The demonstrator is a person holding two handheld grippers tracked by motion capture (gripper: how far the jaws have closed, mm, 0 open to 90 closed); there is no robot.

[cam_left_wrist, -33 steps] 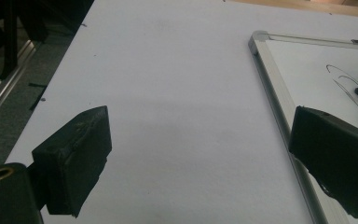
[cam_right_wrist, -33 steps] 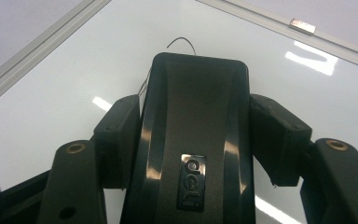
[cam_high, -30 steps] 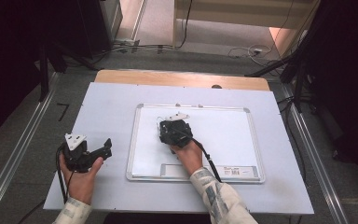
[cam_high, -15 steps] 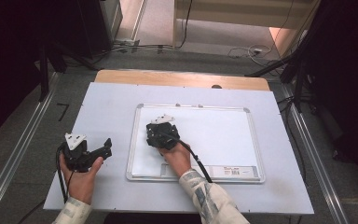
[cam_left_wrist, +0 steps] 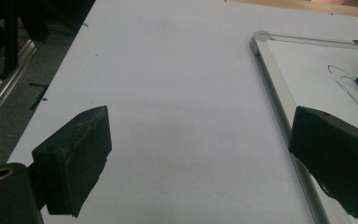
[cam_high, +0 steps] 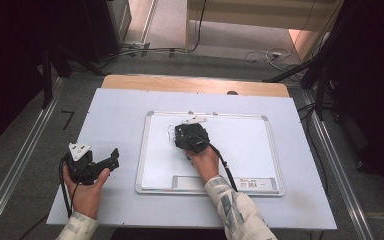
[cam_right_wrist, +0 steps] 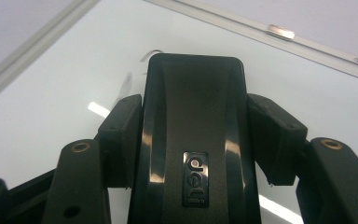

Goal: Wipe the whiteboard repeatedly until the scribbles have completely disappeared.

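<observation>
Clamping black eraser (cam_right_wrist: 193, 140) on whiteboard (cam_high: 260, 150), right gripper (cam_high: 190, 137); left gripper (cam_high: 92, 165) resting, jaws apart

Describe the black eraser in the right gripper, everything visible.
The eraser is a glossy black plastic block with rounded corners and a small embossed "deli" badge. The right gripper clamps its two long sides. It sits on the whiteboard, near faint pen marks in the board's upper left part.

The left hand-held gripper (cam_high: 111, 159) rests low in the left hand (cam_high: 86, 187), jaws spread wide apart with nothing between them; the right hand-held gripper (cam_high: 180, 136) points away from the person, jaws clamped, right forearm (cam_high: 232, 210) stretched forward.
</observation>
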